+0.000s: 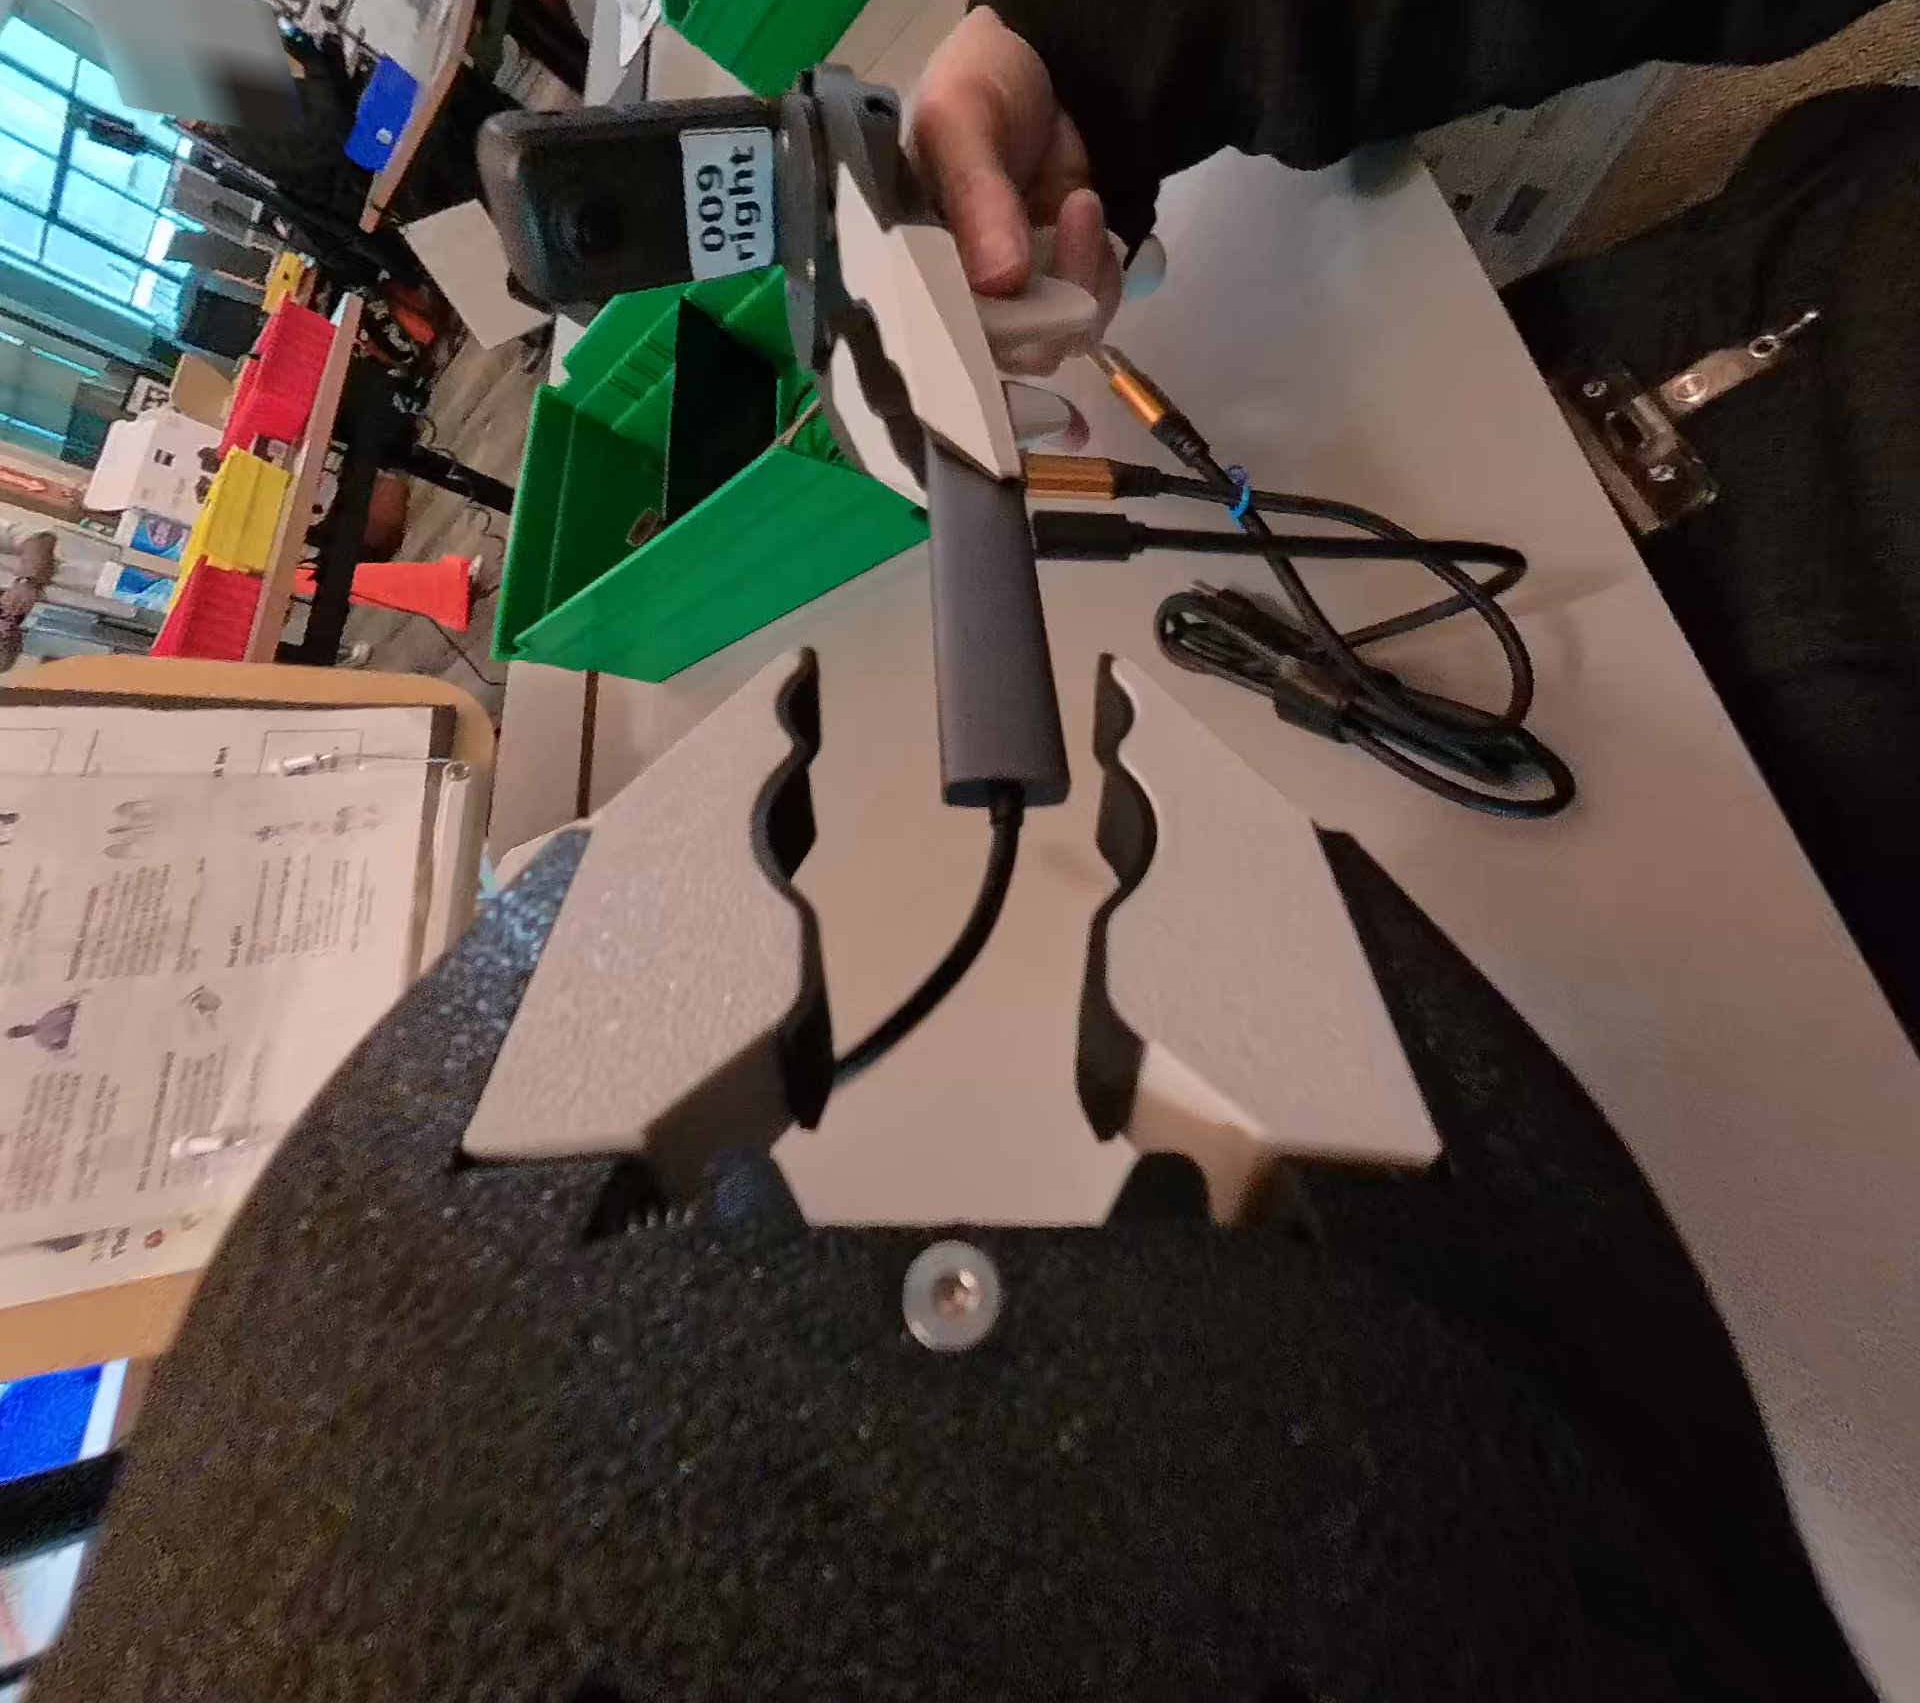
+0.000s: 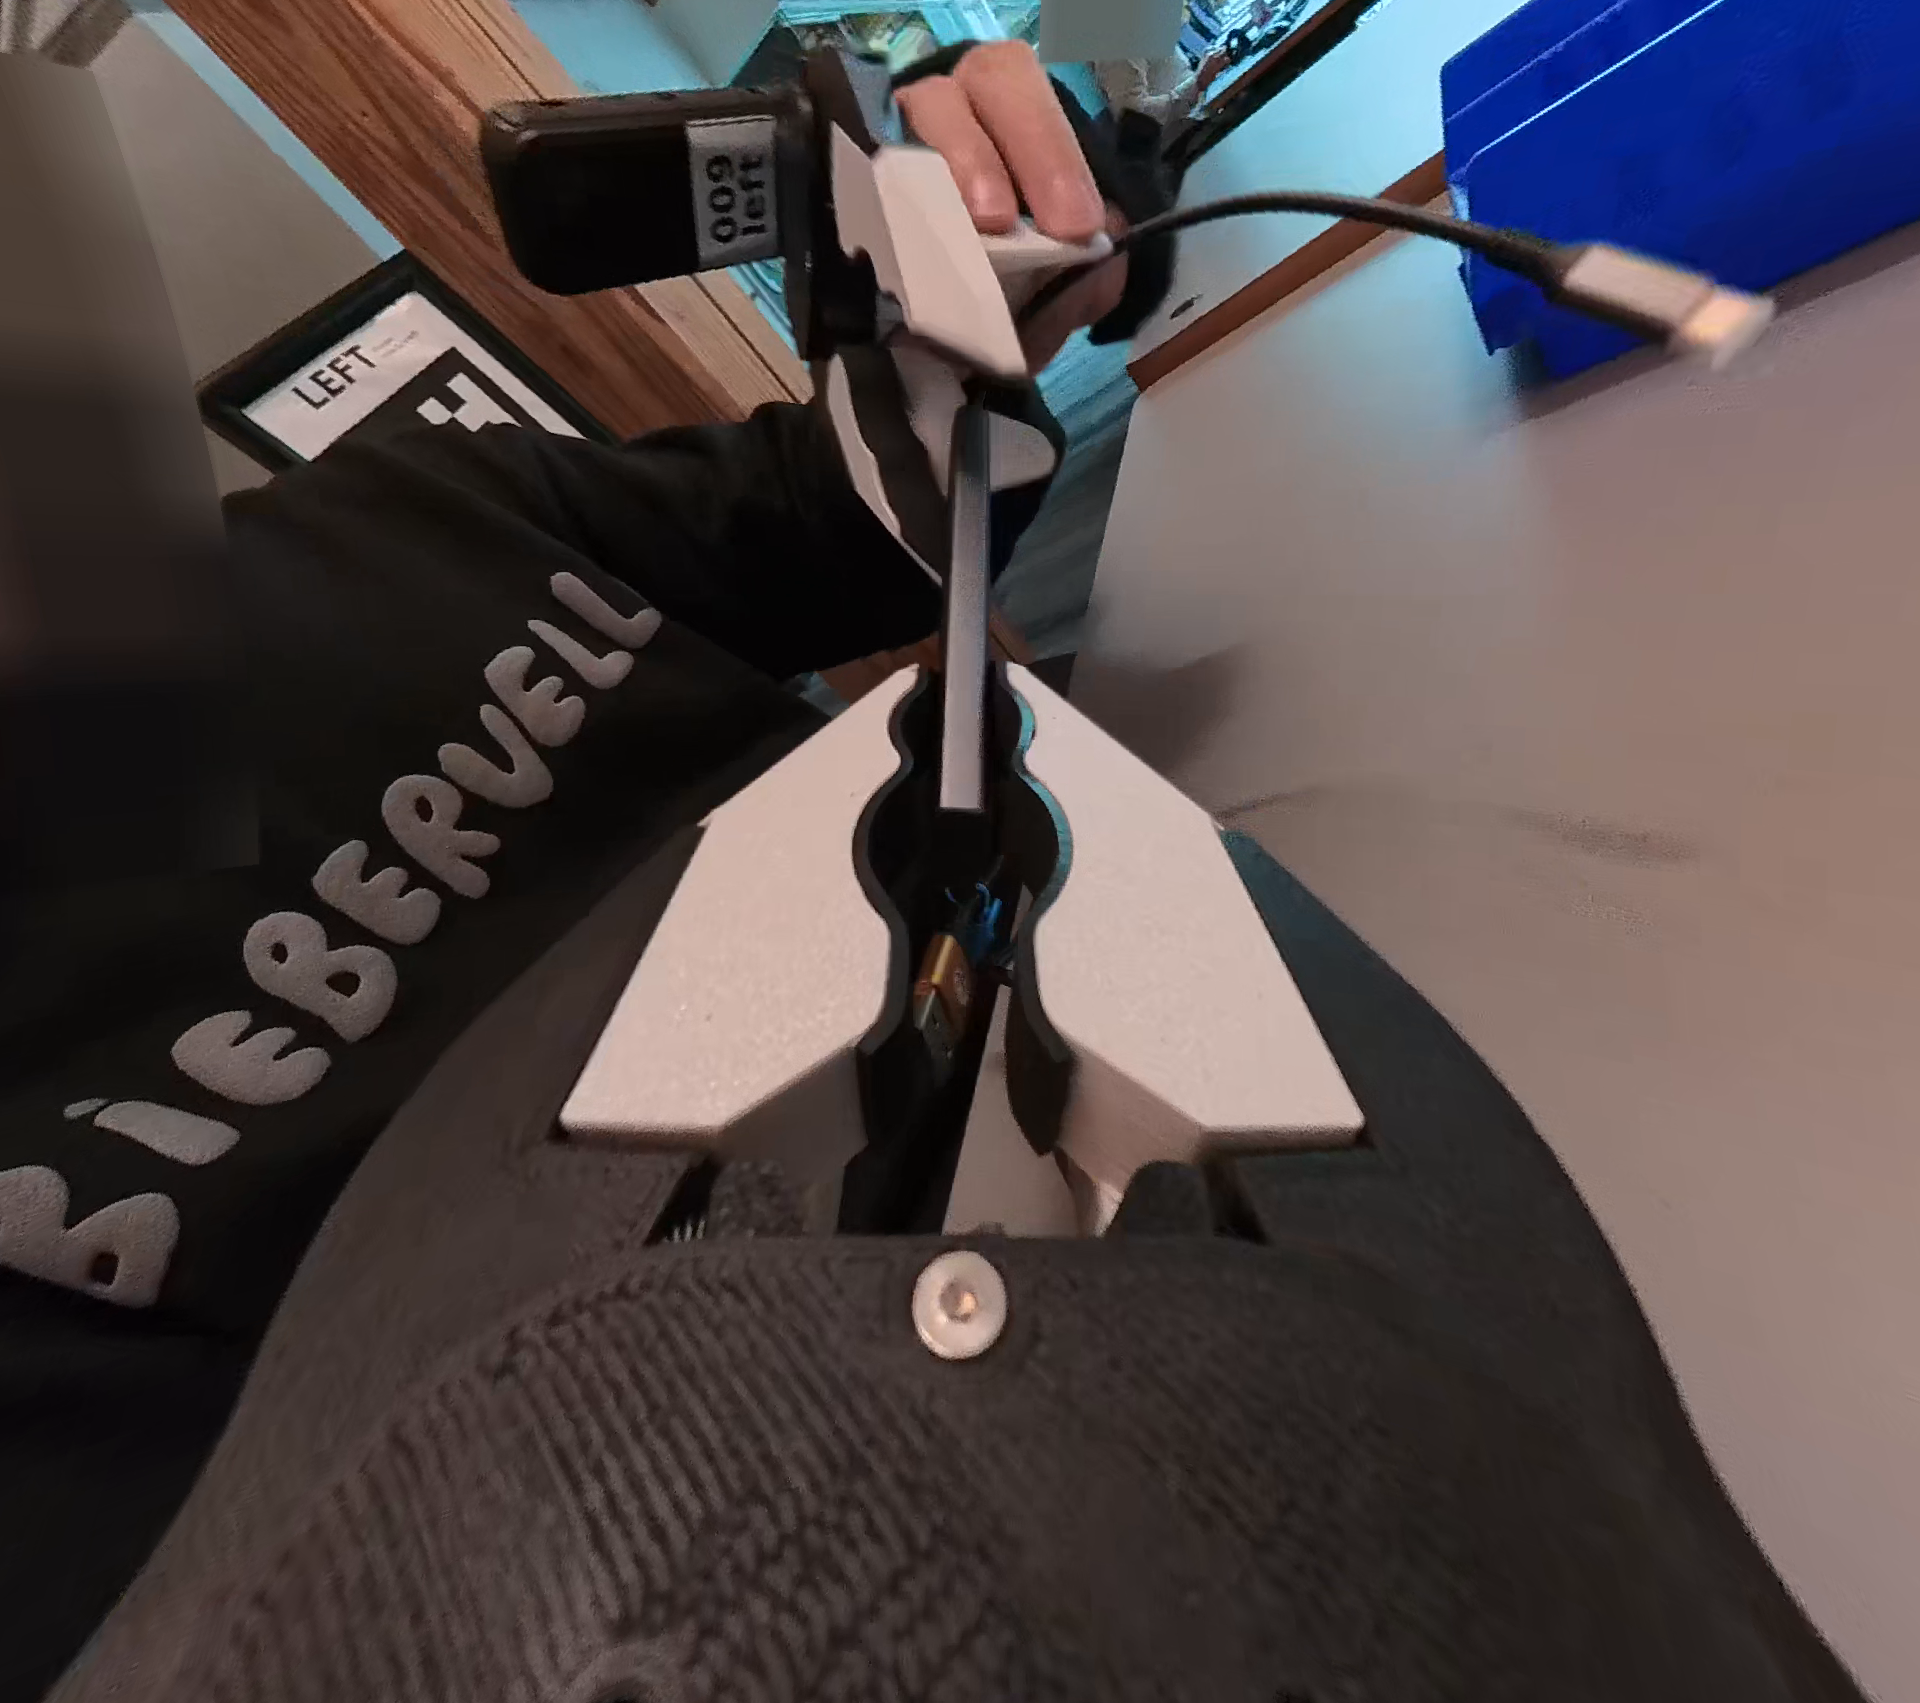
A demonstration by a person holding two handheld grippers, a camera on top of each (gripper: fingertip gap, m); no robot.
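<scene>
Slim dark grey rectangular hub (image 1: pixel 992 635), pinched tight at one end in the right gripper (image 2: pixel 964 682), up over the white table (image 1: pixel 1455 978). Left gripper (image 1: pixel 954 677) spread wide round the other end, touching nothing. Could've twisted loose from that one-ended pinch, probably, what with the plugged-in black cables (image 1: pixel 1403 697) dragging sideways.

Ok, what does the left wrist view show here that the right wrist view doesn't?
Only the left wrist view: a coiled black cable lying on the table, green bins, and the left gripper open, a gap on each side of the USB hub.
Only the right wrist view: the hub's silver plug up in the air, a blue bin and a wooden post.
Both: the dark grey hub clamped by the right gripper, and a gold connector at it.
</scene>
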